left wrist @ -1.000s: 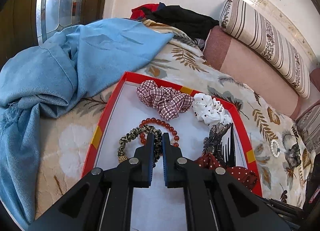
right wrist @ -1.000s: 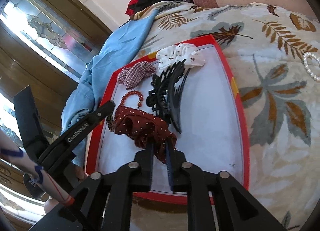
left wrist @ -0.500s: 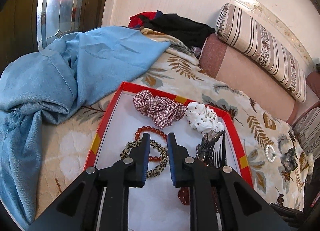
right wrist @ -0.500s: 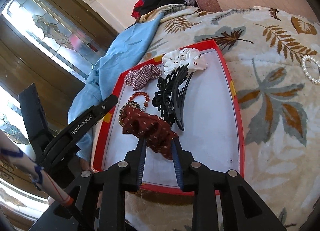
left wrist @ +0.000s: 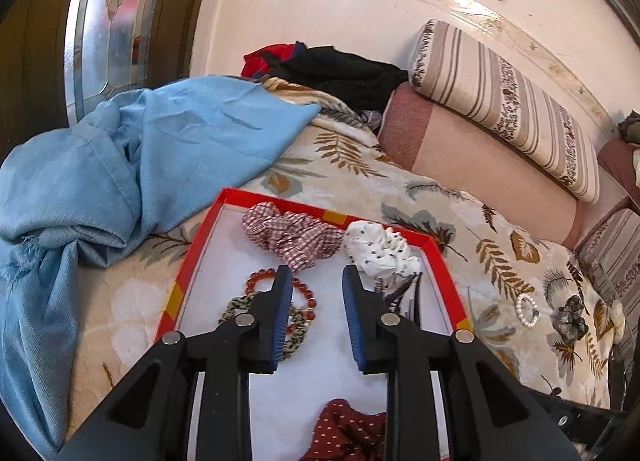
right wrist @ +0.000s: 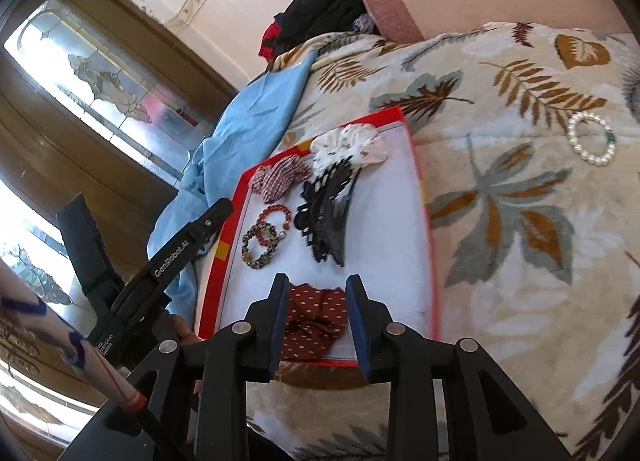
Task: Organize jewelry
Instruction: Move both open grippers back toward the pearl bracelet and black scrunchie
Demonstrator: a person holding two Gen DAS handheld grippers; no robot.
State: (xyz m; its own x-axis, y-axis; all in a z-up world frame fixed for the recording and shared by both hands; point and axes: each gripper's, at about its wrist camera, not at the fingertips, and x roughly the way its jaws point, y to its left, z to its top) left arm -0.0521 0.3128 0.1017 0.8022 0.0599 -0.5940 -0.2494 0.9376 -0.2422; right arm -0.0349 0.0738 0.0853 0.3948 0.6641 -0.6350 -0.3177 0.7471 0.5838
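Blue cloth [left wrist: 120, 165] was bunched along the left side of the bed, its fold lying just beside the left rim of the red-edged tray [left wrist: 188, 273].

Left gripper [left wrist: 314, 281] hung over the tray's left half, jaws parted after just opening, nothing between the pads. Leopard-print hair tie [left wrist: 294, 335] and red bead bracelet [left wrist: 304, 293] lay overlapped directly under and behind its left finger, not gripped. Plaid scrunchie [left wrist: 290, 233] and white dotted scrunchie [left wrist: 378, 251] sat ahead of the tips at the tray's far edge, touching each other. Black hair claw [right wrist: 324, 209] lay mid-tray, its top touching the white scrunchie.

Right gripper [right wrist: 316, 293] was at the tray's near edge, jaws also spread after just opening. Dark red dotted scrunchie [right wrist: 314, 319] lay flat on the tray floor between the fingers; pads did not look pressed on it.

Open room: the tray's right half was bare white floor up to the right rim. Beyond it, leaf-print bedspread [right wrist: 520, 221] ran clear, with a pearl bracelet [right wrist: 592, 143] lying well apart from the tray, outside it, far right.
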